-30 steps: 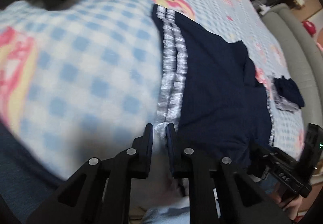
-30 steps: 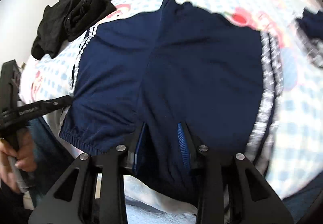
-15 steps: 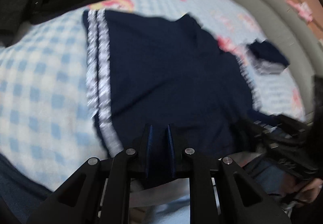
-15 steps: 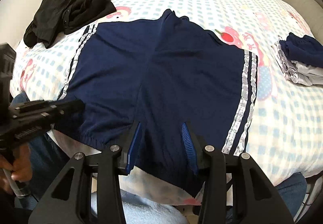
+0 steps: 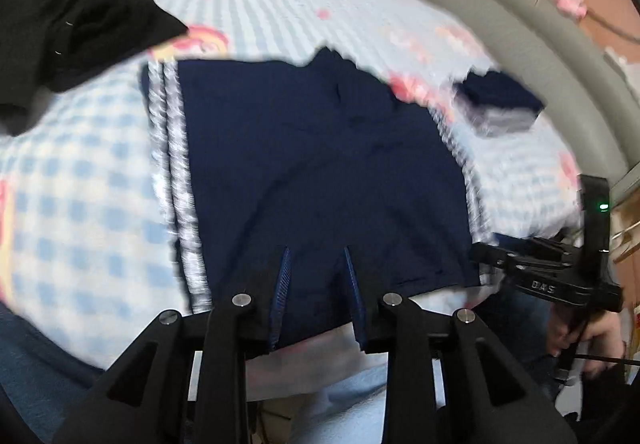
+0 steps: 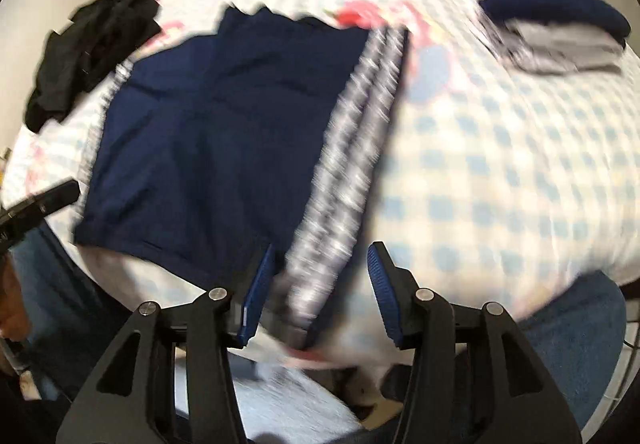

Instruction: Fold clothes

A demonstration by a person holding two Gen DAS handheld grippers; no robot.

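Observation:
Navy shorts (image 5: 320,163) with white side stripes (image 5: 176,171) lie spread flat on the blue-checked bed sheet (image 5: 80,183). My left gripper (image 5: 316,250) hovers over the middle of their near hem; its jaws are opening, with the cloth under the gap and not pinched. My right gripper (image 6: 322,246) is over the shorts' (image 6: 216,131) right striped edge (image 6: 352,147). Its jaws are opening too, and the stripe lies loose between the blue pads (image 6: 380,284).
A heap of black clothes (image 5: 80,23) lies at the far left of the bed. A folded navy-and-grey stack (image 6: 560,31) sits at the far right. A grey padded bed edge (image 5: 540,43) runs beyond it. A person's jeans-clad legs (image 6: 572,332) are by the near edge.
My left gripper moved from the left stripe to the middle of the near hem and opened. My right gripper slid from the middle to the right stripe and opened wider.

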